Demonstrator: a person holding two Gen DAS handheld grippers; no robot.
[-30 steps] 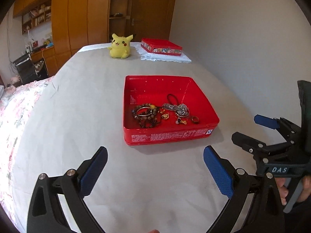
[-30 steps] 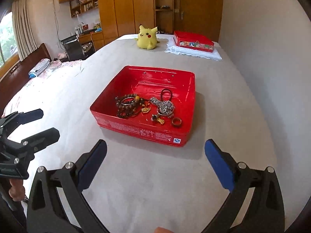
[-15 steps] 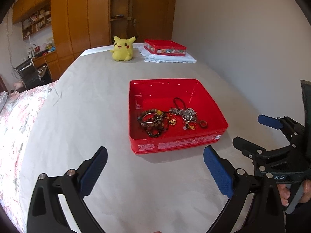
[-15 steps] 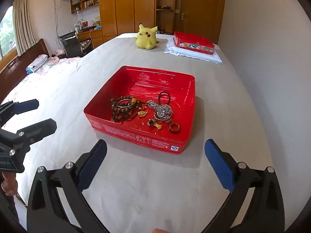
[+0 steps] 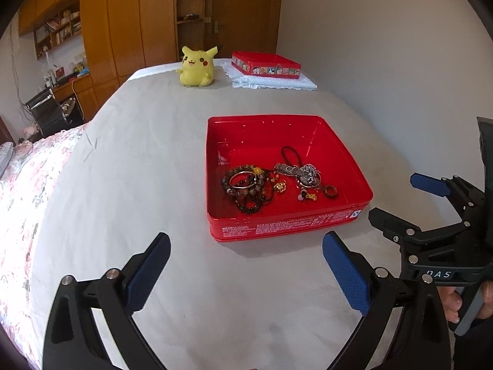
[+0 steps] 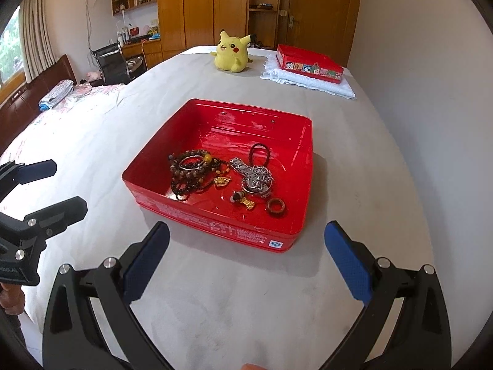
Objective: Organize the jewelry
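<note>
Both wrist cameras look forward and down, near the red tin (image 5: 286,225) (image 6: 215,225), from left and right.

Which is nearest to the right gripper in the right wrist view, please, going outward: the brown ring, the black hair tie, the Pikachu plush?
From the right gripper, jaws open:
1. Brown ring, in the tin's near right part.
2. Black hair tie, mid-tin, behind the silver piece.
3. Pikachu plush, far end of the bed, left of the closed tin.

Tangled jewelry (image 6: 222,177) in open red tin (image 6: 215,220)
</note>
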